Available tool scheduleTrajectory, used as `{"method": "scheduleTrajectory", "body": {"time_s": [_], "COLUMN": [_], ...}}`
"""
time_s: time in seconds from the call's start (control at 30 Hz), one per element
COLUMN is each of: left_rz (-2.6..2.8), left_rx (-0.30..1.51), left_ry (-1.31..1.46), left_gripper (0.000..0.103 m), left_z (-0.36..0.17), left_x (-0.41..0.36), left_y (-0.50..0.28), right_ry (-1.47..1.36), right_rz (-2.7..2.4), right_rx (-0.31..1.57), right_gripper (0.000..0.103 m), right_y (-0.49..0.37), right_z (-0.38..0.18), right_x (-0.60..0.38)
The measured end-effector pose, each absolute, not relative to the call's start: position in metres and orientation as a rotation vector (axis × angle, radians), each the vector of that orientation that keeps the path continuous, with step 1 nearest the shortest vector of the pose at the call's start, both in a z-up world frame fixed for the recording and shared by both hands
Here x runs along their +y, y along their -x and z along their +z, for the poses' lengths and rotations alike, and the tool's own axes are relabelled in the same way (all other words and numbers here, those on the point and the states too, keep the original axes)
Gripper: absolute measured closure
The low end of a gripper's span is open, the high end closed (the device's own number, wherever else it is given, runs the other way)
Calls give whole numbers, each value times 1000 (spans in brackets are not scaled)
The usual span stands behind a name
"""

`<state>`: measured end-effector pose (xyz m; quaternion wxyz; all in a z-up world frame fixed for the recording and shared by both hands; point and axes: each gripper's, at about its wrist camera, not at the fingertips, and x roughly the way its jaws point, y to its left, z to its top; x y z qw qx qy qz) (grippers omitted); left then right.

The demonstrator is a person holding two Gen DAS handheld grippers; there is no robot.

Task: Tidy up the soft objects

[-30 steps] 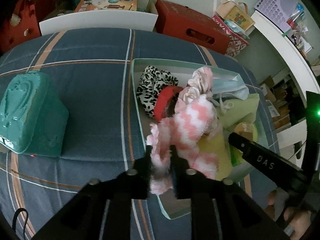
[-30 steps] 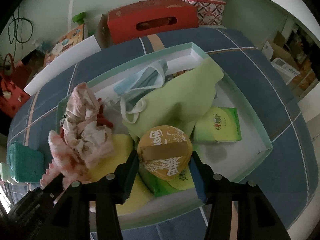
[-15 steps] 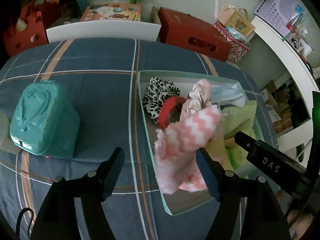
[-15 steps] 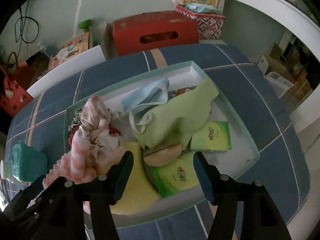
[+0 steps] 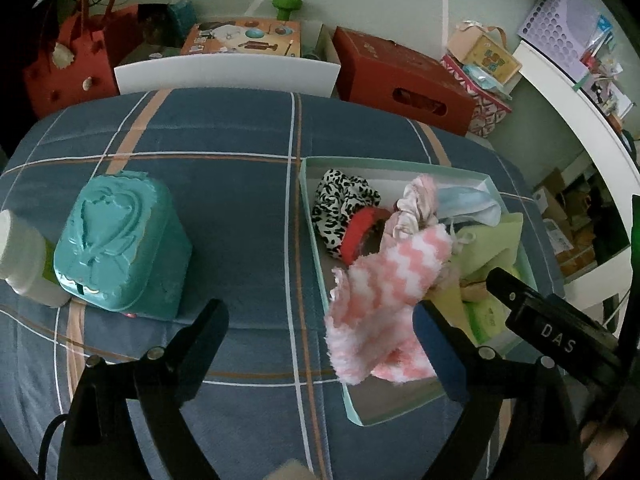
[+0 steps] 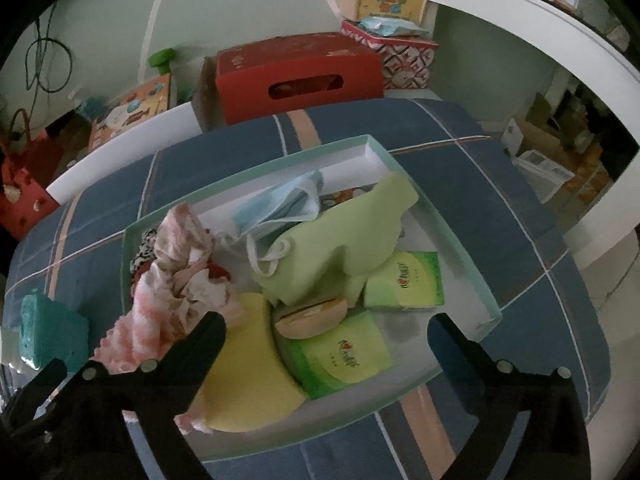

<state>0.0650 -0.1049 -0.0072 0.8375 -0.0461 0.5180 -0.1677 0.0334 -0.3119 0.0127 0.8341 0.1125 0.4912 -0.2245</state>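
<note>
A pale green tray (image 5: 352,408) (image 6: 486,304) on the plaid bed holds soft things. A pink-and-white fuzzy sock (image 5: 384,292) (image 6: 136,332) lies over its near-left part, beside a leopard-print scrunchie (image 5: 340,204), a red band (image 5: 360,228), a blue face mask (image 6: 288,200), a light green cloth (image 6: 352,232) and a yellow cloth (image 6: 244,368). A round orange-brown pad (image 6: 312,316) rests on two green packets (image 6: 344,360). My left gripper (image 5: 320,328) is open above the sock. My right gripper (image 6: 328,340) is open over the packets, holding nothing.
A teal embossed box (image 5: 120,244) and a white bottle (image 5: 20,256) stand on the bed left of the tray. A white board (image 5: 228,76), a red box (image 5: 404,80) and clutter lie beyond the bed's far edge. A white shelf (image 5: 580,120) runs on the right.
My left gripper let go of the pink-and-white sock and opened wide. My right gripper let go of the round orange-brown pad and opened. Both pulled back from the tray.
</note>
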Motion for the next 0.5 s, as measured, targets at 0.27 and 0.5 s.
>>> {"method": "scheduleTrajectory", "body": {"time_s": [0.27,0.5], "left_rz": [-329,-316], "left_rx": [1090,1072], "left_ry": [92,95], "left_gripper": [9,9], "left_z": [-5,3], "left_x": [-103,-95], "left_y": [-64,-60], "right_ry": [-255,-229], "right_rz": [-475,-464], "right_rx": [1026,1028], "right_gripper": [0,0], "right_y": [-32,-29], "right_z": [14,16], "right_x": [-316,-308]}}
